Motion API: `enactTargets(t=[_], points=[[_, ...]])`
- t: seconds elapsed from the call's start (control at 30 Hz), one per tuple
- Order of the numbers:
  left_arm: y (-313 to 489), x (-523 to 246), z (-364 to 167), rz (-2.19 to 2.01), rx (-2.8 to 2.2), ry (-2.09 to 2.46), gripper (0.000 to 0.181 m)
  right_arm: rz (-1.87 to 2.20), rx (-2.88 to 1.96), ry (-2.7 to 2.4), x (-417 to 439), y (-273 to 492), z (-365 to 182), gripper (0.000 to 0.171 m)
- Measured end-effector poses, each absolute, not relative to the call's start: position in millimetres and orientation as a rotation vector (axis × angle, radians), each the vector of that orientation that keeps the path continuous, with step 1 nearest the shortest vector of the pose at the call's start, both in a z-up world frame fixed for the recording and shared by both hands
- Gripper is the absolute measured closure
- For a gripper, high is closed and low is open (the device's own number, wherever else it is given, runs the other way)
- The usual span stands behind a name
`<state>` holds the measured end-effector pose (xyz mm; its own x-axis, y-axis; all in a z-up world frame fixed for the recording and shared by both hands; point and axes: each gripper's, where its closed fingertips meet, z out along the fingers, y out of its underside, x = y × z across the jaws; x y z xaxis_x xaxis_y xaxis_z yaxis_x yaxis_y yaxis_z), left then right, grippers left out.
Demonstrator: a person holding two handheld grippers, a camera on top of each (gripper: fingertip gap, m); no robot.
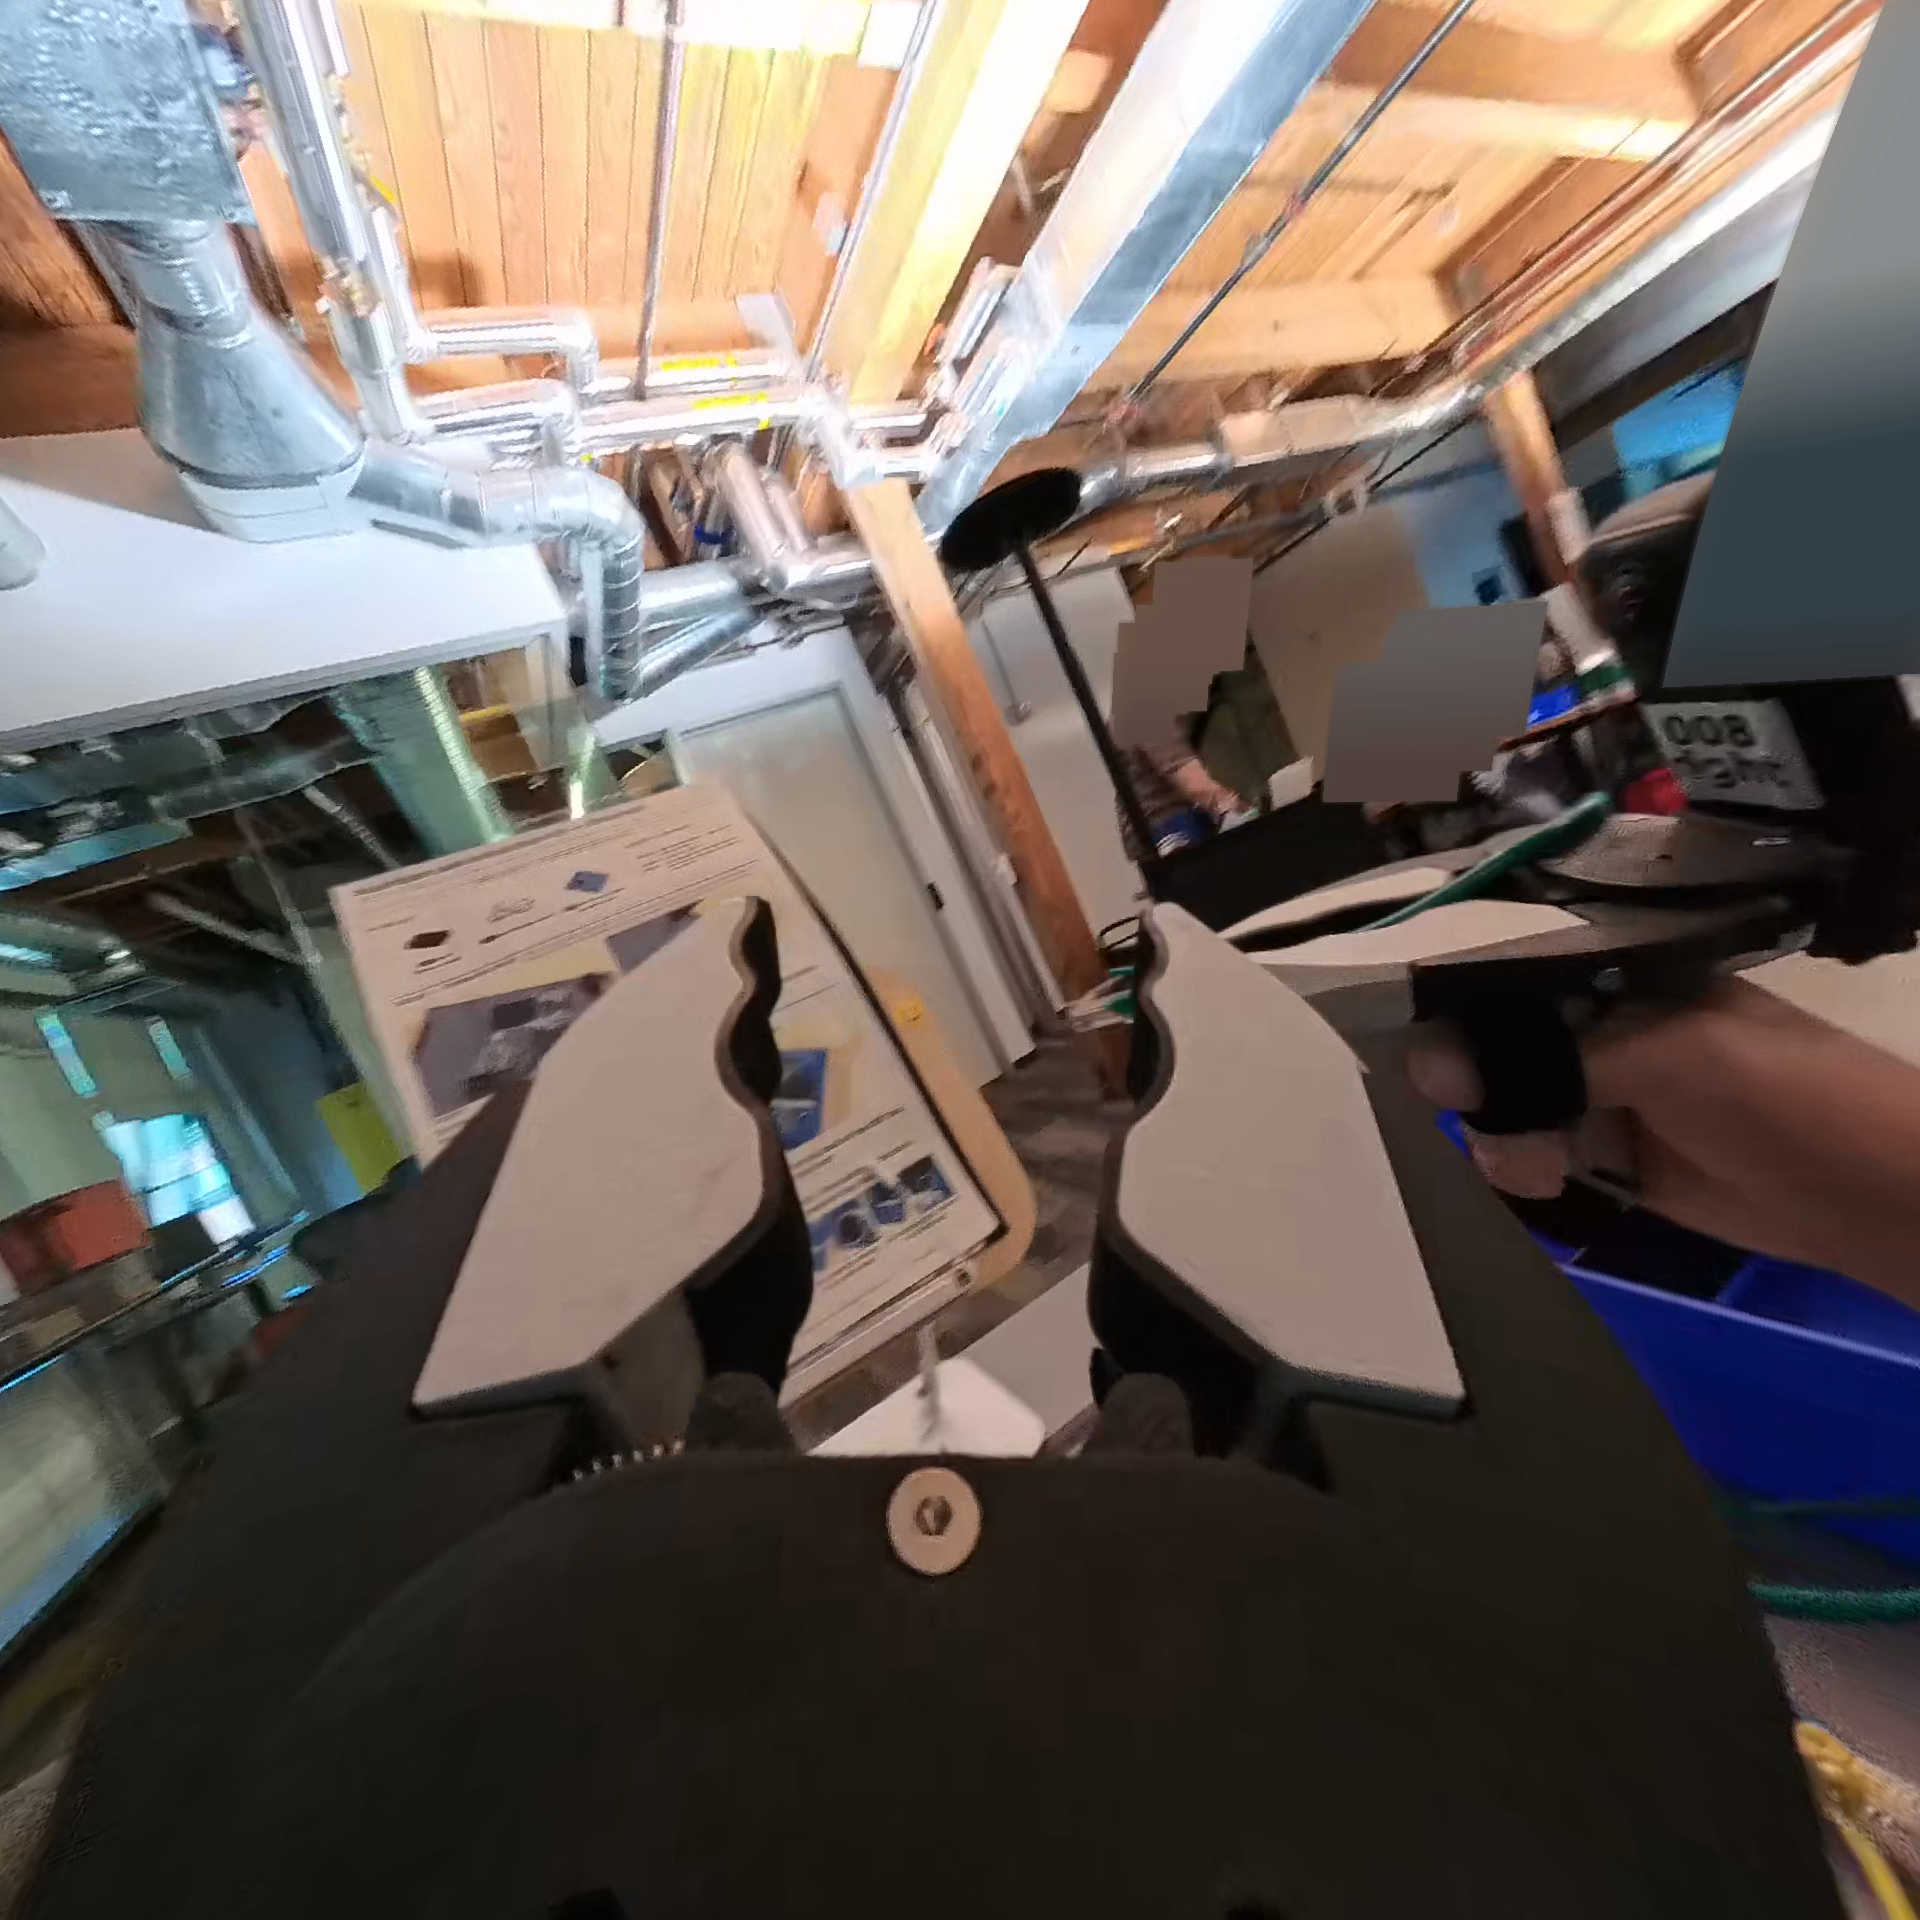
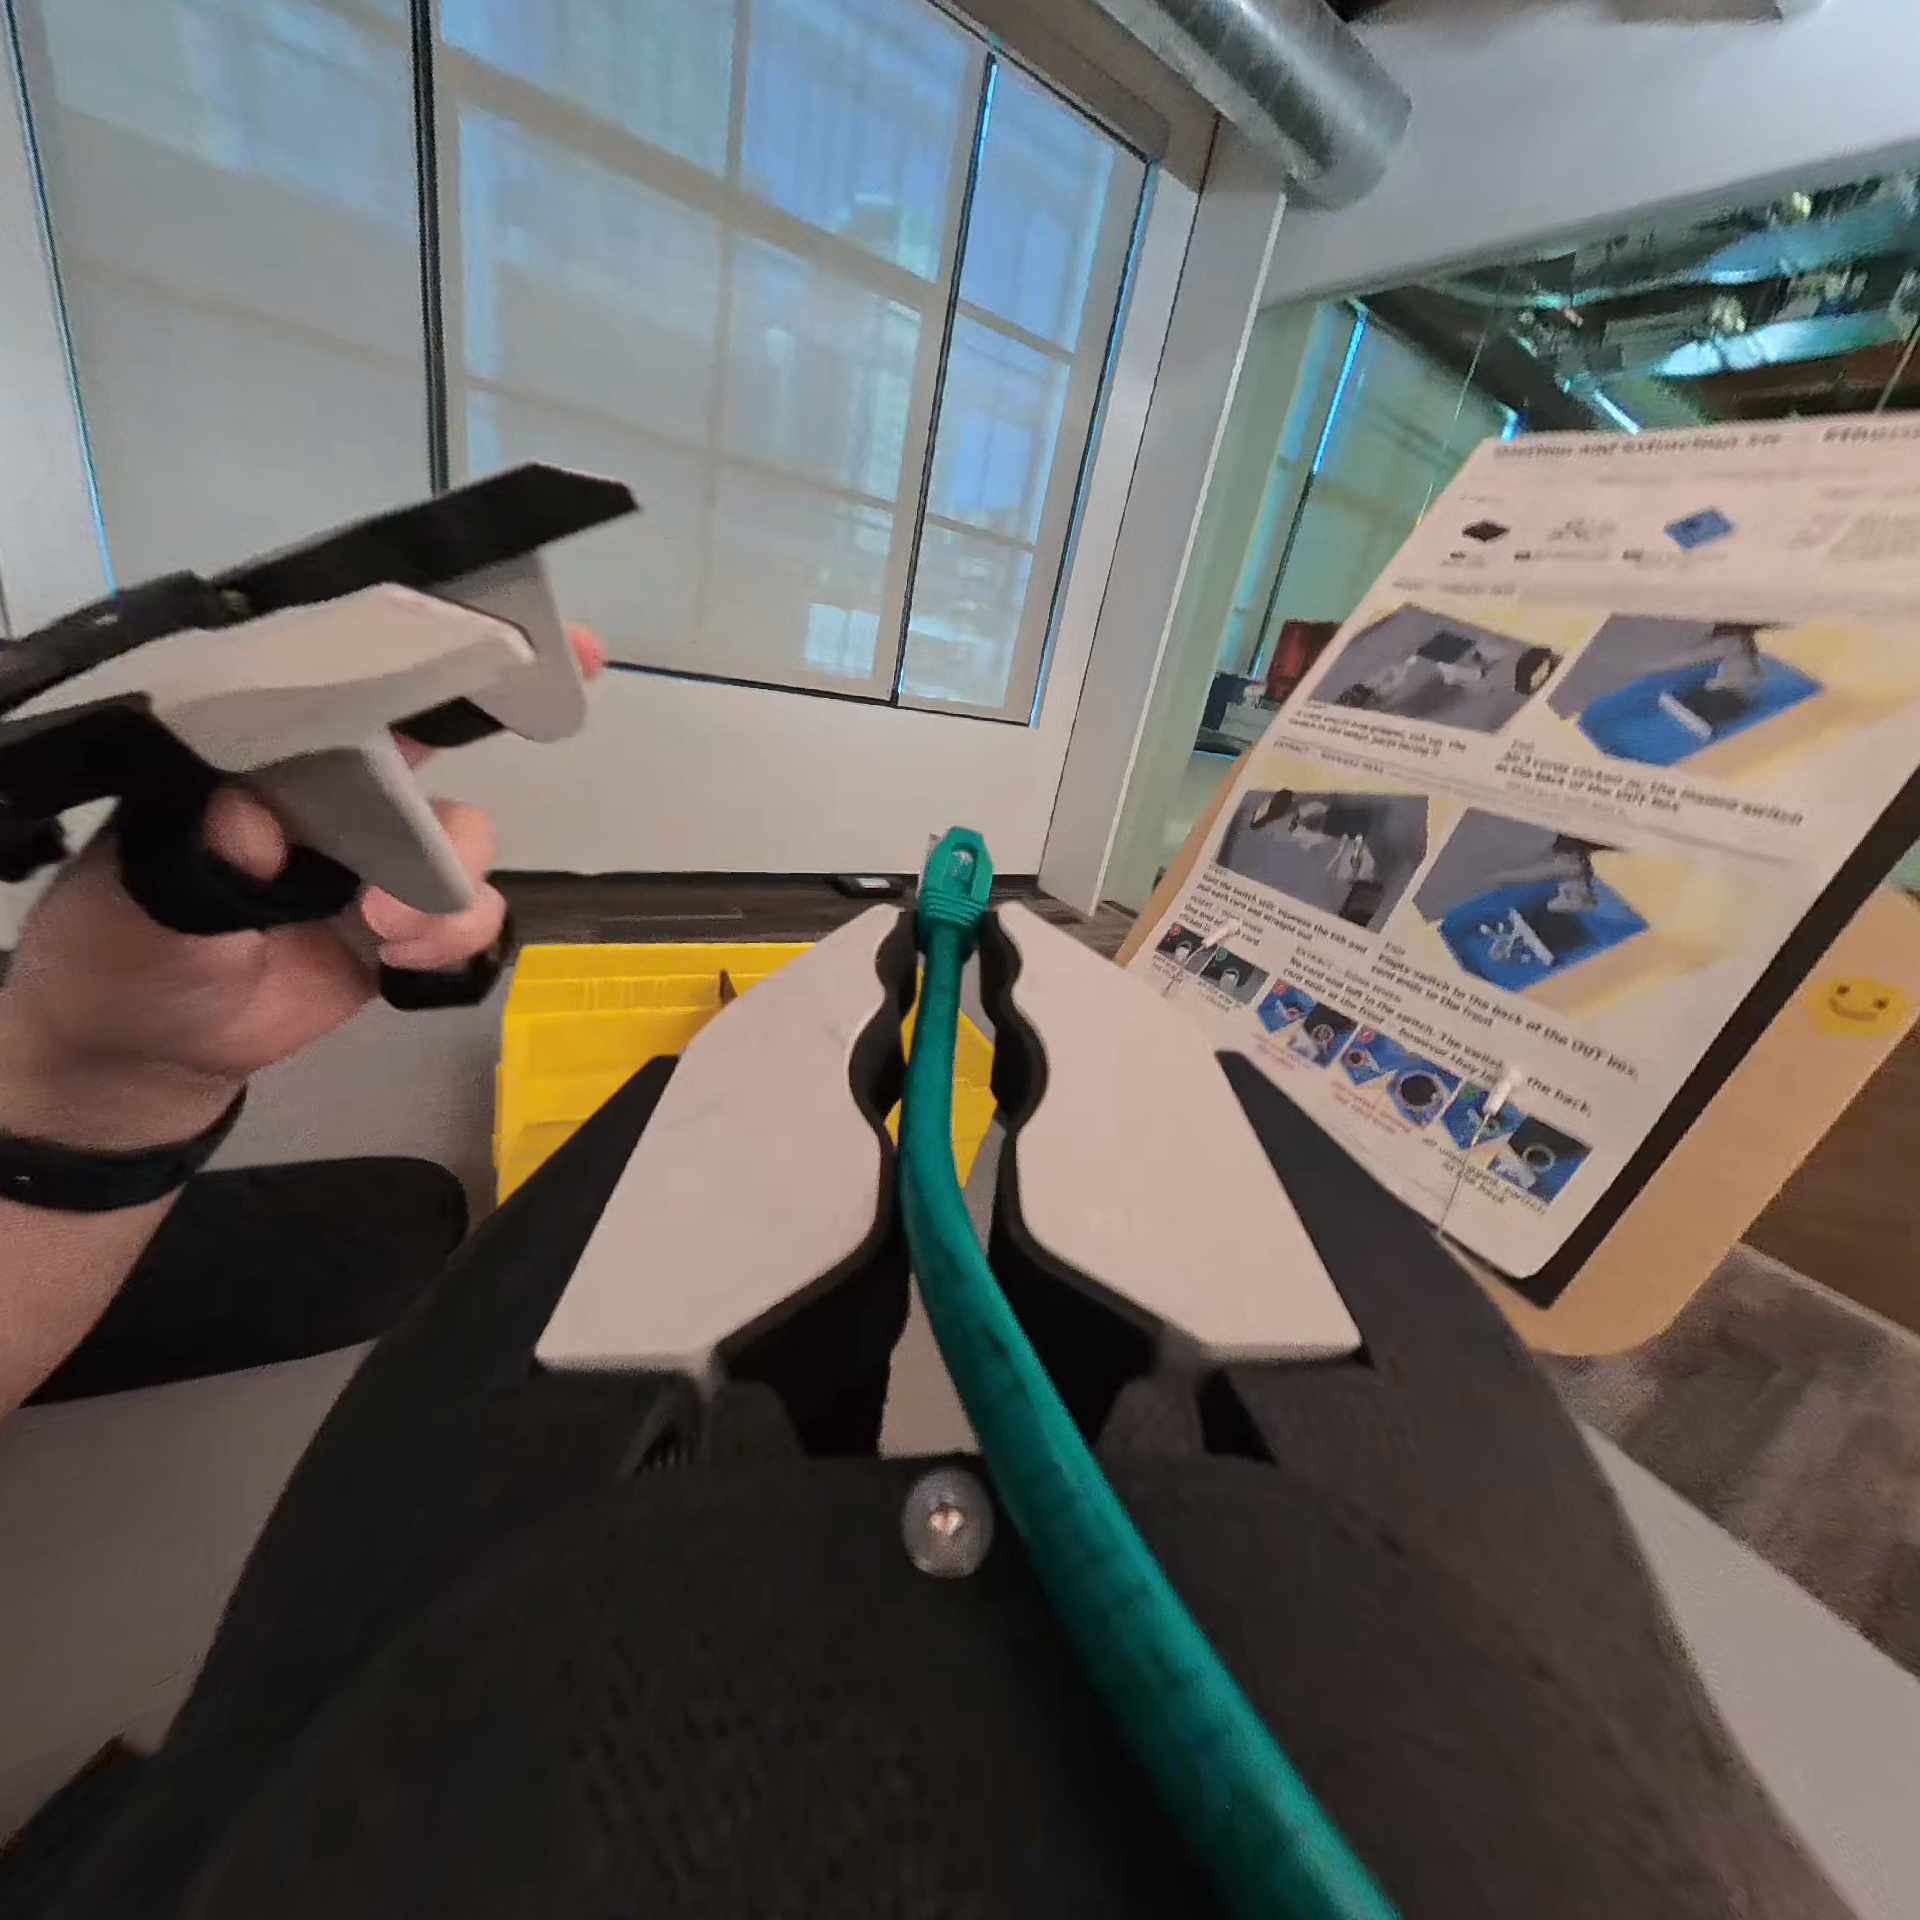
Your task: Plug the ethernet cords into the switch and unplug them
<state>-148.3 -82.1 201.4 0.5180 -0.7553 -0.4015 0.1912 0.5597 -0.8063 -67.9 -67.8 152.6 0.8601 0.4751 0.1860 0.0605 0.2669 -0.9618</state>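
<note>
Between the right gripper (image 2: pixel 948 940) fingers, a green ethernet cord (image 2: pixel 940 1122) is being pinched just behind its plug (image 2: pixel 958 868), which is poking out past the tips, raised in mid-air. Left gripper (image 1: pixel 951 971) is sitting wide apart, holding nothing, tilted up toward the ceiling. Switch isn't showing in either view. Likely carrying the plug toward a port; best to keep the grip close behind the plug, line it up square, push straight. Cord jacket is looking rubbery and round, bending down behind the jaws. Finger faces are flat grey with wavy black inner edges. Yellow ridged plastic bin (image 2: pixel 582 1023) sitting far behind; laminated instruction board (image 2: pixel 1558 831) leaning at right.
</note>
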Motion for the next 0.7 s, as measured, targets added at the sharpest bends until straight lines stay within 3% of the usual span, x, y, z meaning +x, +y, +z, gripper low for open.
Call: enactTargets(t=[0.23,0.43,0.53,0.7], points=[[-97.2,-171.7,194.7,-0.668,-0.913,0.984,0.111,0.307,-1.396,-0.591,-74.9,-59.9,132.8,0.159],[-134.0,-192.5,46.8,-0.901,-1.345,1.175,0.103,0.256,-1.602,-0.731,-77.3,-36.8,81.0,0.158],[-147.9,-207.4,-36.1,-0.654,-1.511,1.195,0.098,0.235,-1.635,-0.724,-76.3,-23.5,63.3,0.158],[-171.0,-213.0,-92.0,-0.406,-1.542,1.250,0.100,0.286,-1.535,-0.776,-92.7,-30.2,67.5,0.158]])
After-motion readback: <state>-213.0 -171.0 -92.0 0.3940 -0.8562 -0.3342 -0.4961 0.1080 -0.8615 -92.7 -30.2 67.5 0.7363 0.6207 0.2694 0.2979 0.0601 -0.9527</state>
